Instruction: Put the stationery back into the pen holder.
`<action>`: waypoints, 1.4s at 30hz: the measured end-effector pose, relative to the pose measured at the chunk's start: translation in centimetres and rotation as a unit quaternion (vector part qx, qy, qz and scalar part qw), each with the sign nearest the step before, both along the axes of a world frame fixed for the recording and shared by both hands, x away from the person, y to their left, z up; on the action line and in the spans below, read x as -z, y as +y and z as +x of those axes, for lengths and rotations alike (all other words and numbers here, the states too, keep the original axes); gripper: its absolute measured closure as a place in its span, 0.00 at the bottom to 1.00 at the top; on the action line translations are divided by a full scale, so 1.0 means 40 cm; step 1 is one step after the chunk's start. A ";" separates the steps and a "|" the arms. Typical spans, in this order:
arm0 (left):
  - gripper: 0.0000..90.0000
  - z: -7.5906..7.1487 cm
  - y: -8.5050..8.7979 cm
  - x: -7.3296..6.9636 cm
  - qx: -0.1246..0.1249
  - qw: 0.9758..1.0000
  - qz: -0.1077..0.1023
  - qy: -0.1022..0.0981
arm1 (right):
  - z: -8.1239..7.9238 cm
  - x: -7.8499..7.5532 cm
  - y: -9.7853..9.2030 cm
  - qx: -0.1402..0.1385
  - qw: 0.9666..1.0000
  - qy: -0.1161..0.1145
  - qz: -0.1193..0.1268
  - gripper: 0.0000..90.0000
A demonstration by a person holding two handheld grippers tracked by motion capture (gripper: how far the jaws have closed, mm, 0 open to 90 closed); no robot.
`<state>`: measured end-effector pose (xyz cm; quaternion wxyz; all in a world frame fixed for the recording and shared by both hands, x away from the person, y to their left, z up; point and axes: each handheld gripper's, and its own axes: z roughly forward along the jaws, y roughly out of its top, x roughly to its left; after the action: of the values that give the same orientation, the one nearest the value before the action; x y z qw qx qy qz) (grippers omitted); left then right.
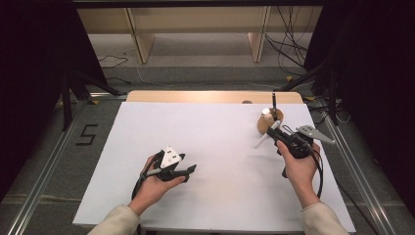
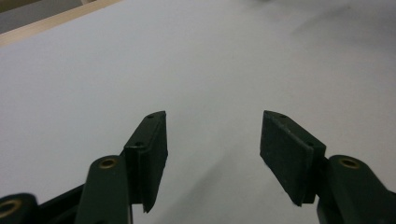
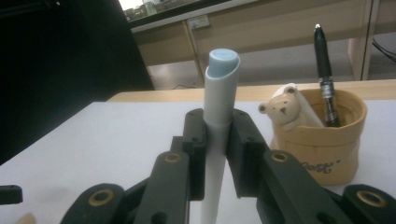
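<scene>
Between our right jaws: we hold a white marker (image 3: 218, 121) in the right gripper (image 3: 215, 140), pads clamped on its barrel below the pale blue cap, so it cannot slip while we carry it.
Marker's axis: in the right gripper view the long axis stands upright along the jaws, cap end up and away from us, the tail dropping out of frame below; in the high view the marker (image 1: 265, 136) crosses the right gripper (image 1: 280, 135) on a slant, one end towards the cup.
Just beyond the jaws, to their right: the tan pen cup (image 3: 327, 140) stands upright on the white table (image 3: 116, 135), apart from the marker.
Inside the cup: a bear-headed pen (image 3: 282, 109) leans against the rim and a black pen (image 3: 324, 74) stands nearly upright; we judge the marker is held cap-up to go in beside them.
Far side, other hand: our left gripper (image 2: 212, 149) rests low over bare table, jaws parted and holding nothing.
</scene>
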<state>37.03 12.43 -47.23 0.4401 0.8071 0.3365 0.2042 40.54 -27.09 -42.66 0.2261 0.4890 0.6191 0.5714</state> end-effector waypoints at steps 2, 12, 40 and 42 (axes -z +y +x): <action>0.46 0.000 0.002 0.000 0.000 1.000 0.001 0.000 | 0.001 -0.001 -0.006 0.004 1.000 0.000 0.000 0.87; 0.45 0.000 0.001 0.002 -0.001 1.000 0.001 0.002 | 0.009 -0.005 -0.031 0.023 1.000 -0.003 -0.005 0.87; 0.44 0.003 0.002 0.005 -0.004 1.000 0.001 0.002 | 0.036 -0.020 -0.080 0.062 0.998 -0.013 -0.013 0.87; 0.44 0.003 0.001 0.005 -0.003 1.000 0.002 0.002 | 0.037 -0.021 -0.081 0.064 0.998 -0.012 -0.011 0.87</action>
<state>37.14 12.48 -47.43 0.4371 0.8074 0.3395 0.2043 42.03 -30.33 -41.84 0.2754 0.5182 0.5899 0.5546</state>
